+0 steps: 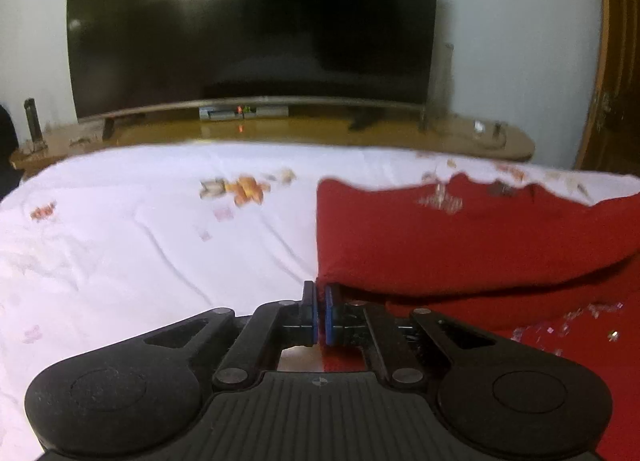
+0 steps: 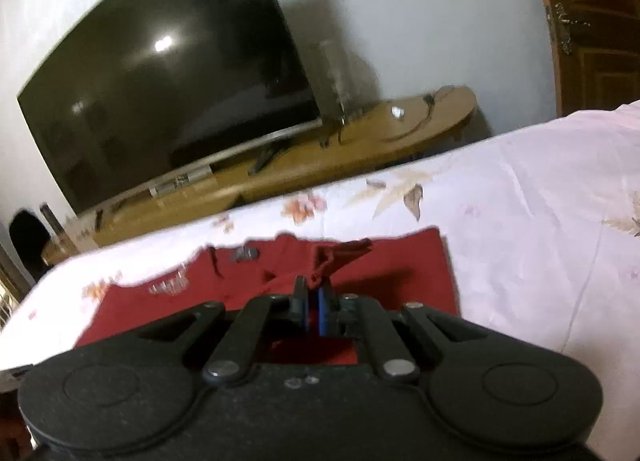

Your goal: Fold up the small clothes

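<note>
A red garment (image 1: 460,245) lies on a white bedsheet (image 1: 140,245) printed with orange flowers and leaves. Silvery sequin patches show on the cloth near its far edge. In the left wrist view one layer of the garment is raised and folded over, so that it hangs above the part lying flat beneath it.

The left gripper (image 1: 320,301) has its blue-padded fingers pressed together on the lower left corner of that raised layer. The right gripper (image 2: 314,297) is likewise clenched on a bunched bit of the red fabric, which stands up in a small crumpled peak just beyond the fingertips; the rest of the garment (image 2: 380,273) spreads flat on the sheet (image 2: 540,221) around it.

Beyond the bed stands a long wooden cabinet (image 1: 460,137) against a white wall. On it rests a large dark television (image 1: 252,29), with a small box with lit indicator lights below its screen. A brown wooden door (image 2: 600,29) is at the right.
</note>
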Available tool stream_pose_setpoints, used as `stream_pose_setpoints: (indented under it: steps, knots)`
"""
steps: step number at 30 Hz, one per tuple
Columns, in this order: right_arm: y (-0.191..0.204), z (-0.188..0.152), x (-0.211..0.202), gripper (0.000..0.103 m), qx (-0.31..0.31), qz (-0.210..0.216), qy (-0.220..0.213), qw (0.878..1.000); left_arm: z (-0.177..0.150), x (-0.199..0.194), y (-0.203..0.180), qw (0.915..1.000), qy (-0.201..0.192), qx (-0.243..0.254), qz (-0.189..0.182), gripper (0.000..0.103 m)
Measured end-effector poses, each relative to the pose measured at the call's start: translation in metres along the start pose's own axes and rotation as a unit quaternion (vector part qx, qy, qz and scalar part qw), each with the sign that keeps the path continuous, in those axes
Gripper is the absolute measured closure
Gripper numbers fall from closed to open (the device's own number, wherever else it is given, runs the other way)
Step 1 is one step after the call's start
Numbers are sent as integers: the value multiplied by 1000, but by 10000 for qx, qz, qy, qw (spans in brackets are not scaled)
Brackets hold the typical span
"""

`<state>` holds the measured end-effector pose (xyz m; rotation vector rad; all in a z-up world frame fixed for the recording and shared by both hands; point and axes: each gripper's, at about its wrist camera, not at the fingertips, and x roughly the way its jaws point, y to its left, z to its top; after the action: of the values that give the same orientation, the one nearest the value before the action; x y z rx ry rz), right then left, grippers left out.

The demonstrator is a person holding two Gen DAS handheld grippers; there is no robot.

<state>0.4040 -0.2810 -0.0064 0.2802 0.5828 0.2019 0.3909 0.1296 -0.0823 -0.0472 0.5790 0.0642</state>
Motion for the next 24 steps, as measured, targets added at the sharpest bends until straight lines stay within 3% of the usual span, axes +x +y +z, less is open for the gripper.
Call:
stream_pose_setpoints:
  steps: [4,6,9,13,15,16,20,22,24]
  knots:
    - [-9,2,-8,97,74,28,-179,9998,-6,3,0,9999,150,-4,5,100]
    - [-24,-9,4,97,142,-152,29,9998,-14,11,-2,9994,358,-5,29,100]
    - [-51,-34,38,97,329,-548,764,9950,-19,10,-9,9992,351,161,117,100]
    - [-51,-39,35,96,195,-439,609,9970,-15,10,-12,9975,485,494,136,99]
    - [-54,-38,34,89,251,-409,631,9969,-15,4,-10,9963,521,668,137,87]
    - [-57,-37,31,85,293,-399,621,9968,-15,-2,-5,9963,500,683,145,72]
    - [-64,-26,2,77,138,-564,74,9983,5,-27,16,9996,-148,231,46,70]
    - [-60,-16,3,78,21,-513,-38,9987,25,-20,9,9987,-470,142,-106,70]
    - [-53,-9,12,78,-90,-394,-31,9992,46,-1,-6,9974,-556,-16,-451,70]
